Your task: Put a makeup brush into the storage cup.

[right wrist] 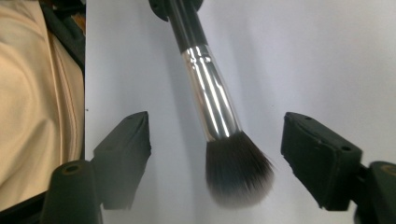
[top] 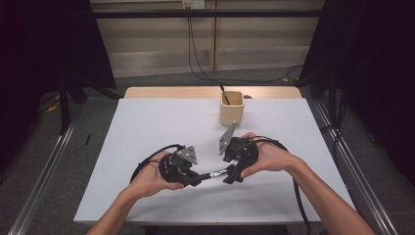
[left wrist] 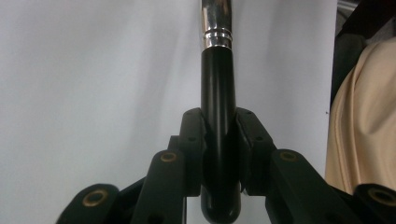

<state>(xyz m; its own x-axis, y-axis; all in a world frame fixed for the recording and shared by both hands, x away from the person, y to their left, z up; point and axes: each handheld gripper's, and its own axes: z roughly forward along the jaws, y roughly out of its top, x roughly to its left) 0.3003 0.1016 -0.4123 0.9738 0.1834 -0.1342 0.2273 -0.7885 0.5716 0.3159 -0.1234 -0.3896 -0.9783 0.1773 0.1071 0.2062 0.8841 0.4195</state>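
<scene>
Nearest my left gripper's camera, the black handle of the makeup brush (left wrist: 217, 140) sits clamped between the two jaws, its rounded butt end poking back toward the lens and the silver ferrule running away over the white table (left wrist: 93, 70). So my left gripper (top: 195, 179) is closed on the brush handle. In the right gripper view the jaws stand wide apart on either side of the dark bristle head, touching neither bristles nor ferrule; my right gripper (top: 230, 177) is open around the brush tip. From the high view the brush spans the small gap between both grippers, low over the near middle of the table.

Farther back stands a pale wooden cup (top: 231, 107) with a thin dark stick (top: 224, 94) leaning in it, possibly another brush, though it is too small to tell. Nothing lies between the grippers and the cup. A cream sleeve (right wrist: 32, 102) edges both gripper views. I can read no writing or brand anywhere.
</scene>
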